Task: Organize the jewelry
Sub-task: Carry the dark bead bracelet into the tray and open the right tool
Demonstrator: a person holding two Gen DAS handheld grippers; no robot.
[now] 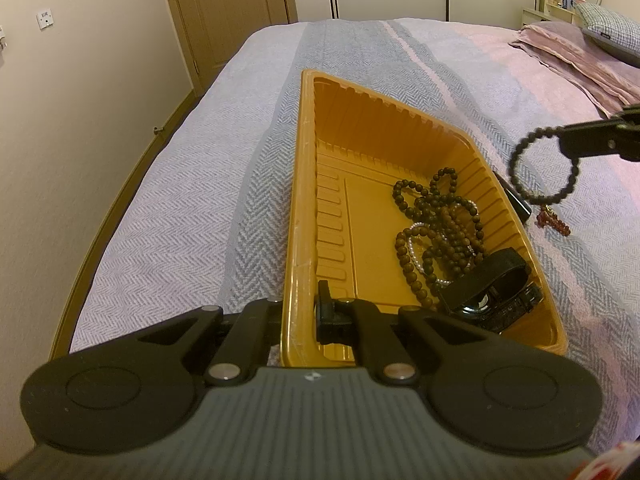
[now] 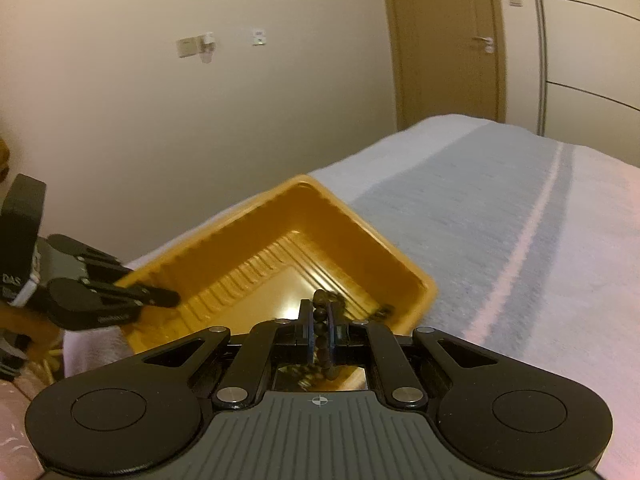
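Most of the jewelry's in the tray already, one bracelet on its way

Right gripper (image 2: 320,320) fingers pinch a dark bead bracelet (image 1: 540,164) just above the orange tray (image 1: 304,184) on the bed; left gripper (image 1: 298,312) fingers clamp the tray's rim. One reddish piece (image 1: 554,220) is left on the bedspread.

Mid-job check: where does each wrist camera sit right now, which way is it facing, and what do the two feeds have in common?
Left wrist: on the left hand-held gripper, clamped on the near rim of the orange tray, looking along the bed; the right hand-held gripper holds a black bead bracelet.
Right wrist: on the right hand-held gripper, facing the tray's far corner, wall and door; own fingers pinch the bracelet.
Shared: tray, bed, bracelet, each other's gripper.
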